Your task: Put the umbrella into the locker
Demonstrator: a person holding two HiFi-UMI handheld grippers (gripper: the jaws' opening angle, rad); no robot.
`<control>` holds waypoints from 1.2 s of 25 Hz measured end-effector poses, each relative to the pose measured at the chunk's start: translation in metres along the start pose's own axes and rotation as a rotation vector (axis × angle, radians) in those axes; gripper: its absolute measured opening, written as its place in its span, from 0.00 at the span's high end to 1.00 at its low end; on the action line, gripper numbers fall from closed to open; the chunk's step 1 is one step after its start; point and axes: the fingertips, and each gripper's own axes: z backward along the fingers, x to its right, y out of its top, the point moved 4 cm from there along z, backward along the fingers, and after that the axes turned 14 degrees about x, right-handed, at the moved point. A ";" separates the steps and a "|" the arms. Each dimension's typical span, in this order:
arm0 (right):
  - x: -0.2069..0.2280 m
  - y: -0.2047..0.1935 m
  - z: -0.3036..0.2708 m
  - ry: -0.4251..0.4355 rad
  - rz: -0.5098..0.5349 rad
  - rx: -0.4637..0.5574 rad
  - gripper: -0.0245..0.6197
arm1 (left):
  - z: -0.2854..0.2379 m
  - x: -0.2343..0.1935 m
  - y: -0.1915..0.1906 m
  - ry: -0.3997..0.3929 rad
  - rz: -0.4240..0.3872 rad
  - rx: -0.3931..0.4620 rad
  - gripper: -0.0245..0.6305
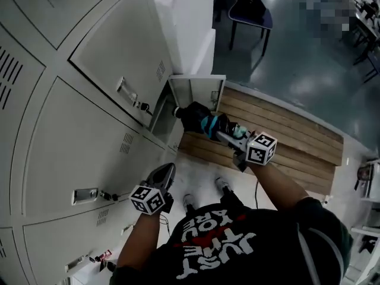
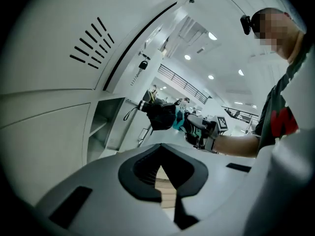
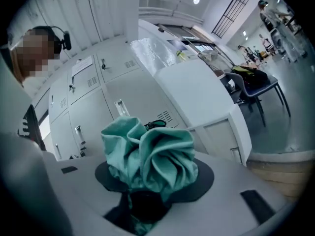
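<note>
Head view: R hand-held gripper (image 1: 224,134) clamps folded teal-and-black fabric umbrella (image 1: 196,119), its black end at mouth of open grey metal locker (image 1: 191,94). L hand-held gripper (image 1: 165,171): jaws together, empty, by lower doors.
</note>
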 end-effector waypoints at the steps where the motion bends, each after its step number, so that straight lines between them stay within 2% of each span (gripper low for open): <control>1: 0.009 -0.004 -0.007 0.024 0.008 -0.014 0.62 | -0.008 -0.002 -0.003 0.017 0.000 0.002 0.95; 5: 0.047 -0.023 -0.040 0.091 0.016 -0.046 0.62 | -0.044 -0.015 -0.020 0.057 0.009 0.007 0.95; 10: 0.086 -0.054 -0.077 0.131 0.032 -0.050 0.62 | -0.075 -0.038 -0.041 0.082 0.048 0.033 0.95; 14: 0.108 -0.079 -0.102 0.152 0.058 -0.041 0.62 | -0.095 -0.069 -0.048 0.117 0.028 0.068 0.95; 24: 0.129 -0.136 -0.158 0.205 0.144 -0.005 0.62 | -0.118 -0.118 -0.070 0.149 0.002 0.143 0.95; 30: 0.127 -0.160 -0.211 0.236 0.253 0.023 0.62 | -0.118 -0.131 -0.082 0.146 -0.067 0.144 0.95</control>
